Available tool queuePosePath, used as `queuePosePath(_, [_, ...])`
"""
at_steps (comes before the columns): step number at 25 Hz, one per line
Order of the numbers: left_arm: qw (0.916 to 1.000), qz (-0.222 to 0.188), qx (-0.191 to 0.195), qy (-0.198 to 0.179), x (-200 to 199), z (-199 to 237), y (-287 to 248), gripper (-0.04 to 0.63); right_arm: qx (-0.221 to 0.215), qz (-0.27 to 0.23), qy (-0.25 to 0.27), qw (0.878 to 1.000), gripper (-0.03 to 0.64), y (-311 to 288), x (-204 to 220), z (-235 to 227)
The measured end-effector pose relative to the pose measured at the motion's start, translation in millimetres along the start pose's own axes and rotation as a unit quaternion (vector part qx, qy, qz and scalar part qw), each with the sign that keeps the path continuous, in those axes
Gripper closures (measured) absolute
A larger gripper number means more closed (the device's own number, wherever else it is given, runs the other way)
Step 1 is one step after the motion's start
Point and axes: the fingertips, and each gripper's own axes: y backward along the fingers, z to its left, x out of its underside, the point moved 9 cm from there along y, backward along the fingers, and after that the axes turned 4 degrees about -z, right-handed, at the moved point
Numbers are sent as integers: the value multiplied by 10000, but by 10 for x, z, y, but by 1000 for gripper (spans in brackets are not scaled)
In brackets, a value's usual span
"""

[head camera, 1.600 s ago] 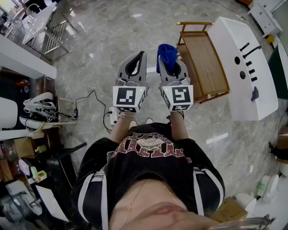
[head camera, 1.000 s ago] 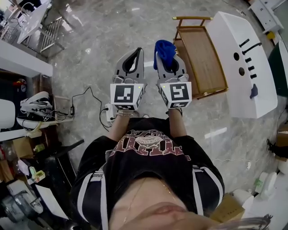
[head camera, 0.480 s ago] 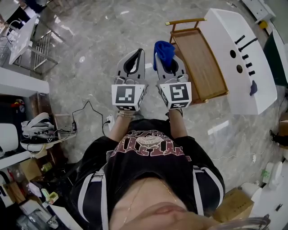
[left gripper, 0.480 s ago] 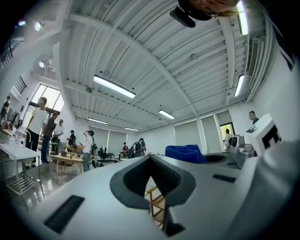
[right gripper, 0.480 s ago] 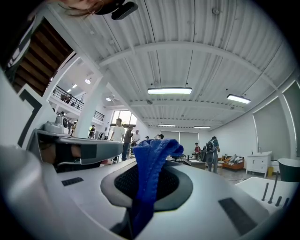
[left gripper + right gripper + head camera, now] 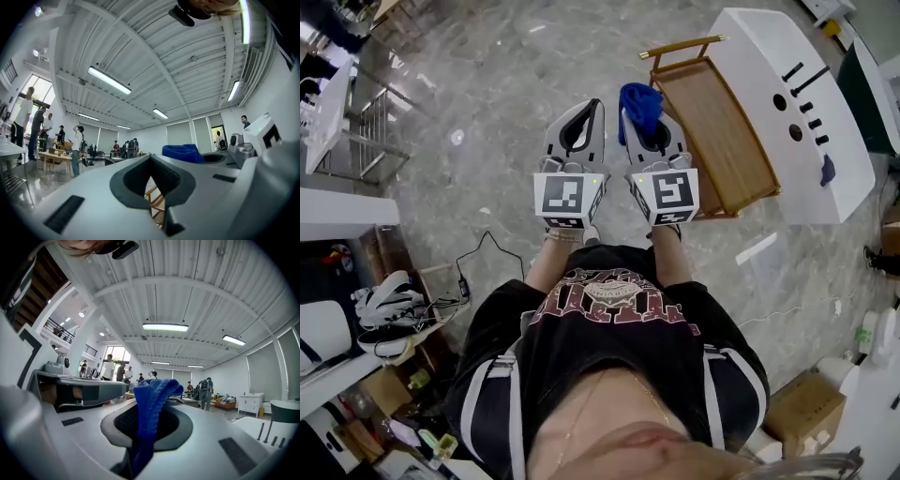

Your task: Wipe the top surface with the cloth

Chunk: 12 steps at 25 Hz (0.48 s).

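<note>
Cloth (image 6: 639, 101) edged nearer the wooden tray (image 6: 722, 131) — right fingers (image 6: 678, 142) clamp it, left fingers (image 6: 554, 142) closed, empty.

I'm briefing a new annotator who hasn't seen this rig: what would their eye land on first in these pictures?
The bright blue cloth stands out most, pinched in the shut right gripper and bunched beyond its tips. Beside it the left gripper is shut on nothing, both held out over a grey marbled floor. Just to the right is a wooden tray-topped stand, its top bare, next to a white unit.
</note>
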Motion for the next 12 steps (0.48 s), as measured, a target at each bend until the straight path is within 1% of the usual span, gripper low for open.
queuePosePath(4, [9996, 25, 263, -70, 47, 141, -106, 551, 197, 81, -47, 9998, 561, -139, 56, 47])
queuePosePath(8, [9992, 85, 380, 22, 101, 257, -158, 551, 333, 123, -48, 9994, 561, -200, 90, 84])
queuePosePath(12, [9987, 157, 462, 111, 139, 281, -256, 551, 454, 207, -78, 9987, 561, -236, 108, 20])
